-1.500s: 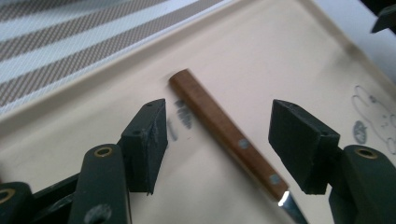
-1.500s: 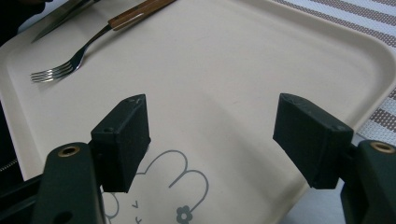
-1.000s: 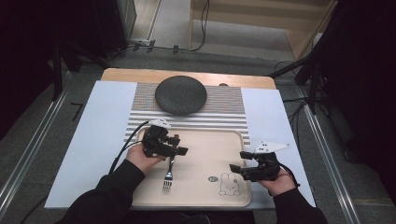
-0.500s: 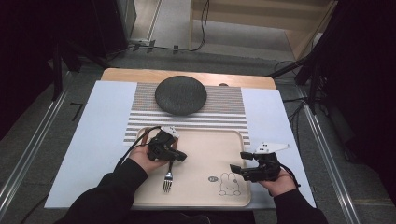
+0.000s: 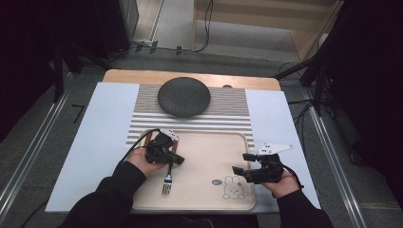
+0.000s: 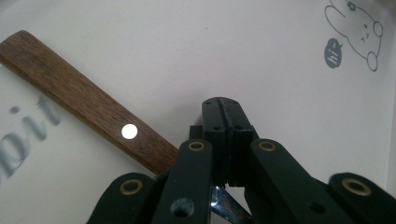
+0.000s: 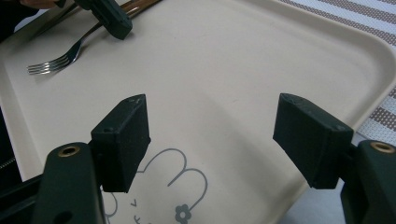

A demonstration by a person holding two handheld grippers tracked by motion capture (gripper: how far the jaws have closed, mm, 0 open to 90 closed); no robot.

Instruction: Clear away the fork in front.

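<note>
- Fork [image 5: 167,183] lies on the beige tray [image 5: 209,147], tines toward 6 o'clock, wooden handle [image 6: 88,105] toward 12.
- Left hand-held gripper [image 5: 178,160] has just been closing; jaws now pinched together on the fork at the metal neck below the handle.
- Step in hand, by my reading: grasp made, lift not begun. Next move calls for a level rise so the fork does not swivel.
- Right hand-held gripper [image 7: 215,135] hovers with jaws spread, nothing between them, at the tray's 4 o'clock corner by the rabbit print [image 5: 234,189].
- Dark round plate [image 5: 184,97] at 12 o'clock on the striped mat [image 5: 228,114].
- Contact point hidden behind the jaws; grip depth hard to judge.
</note>
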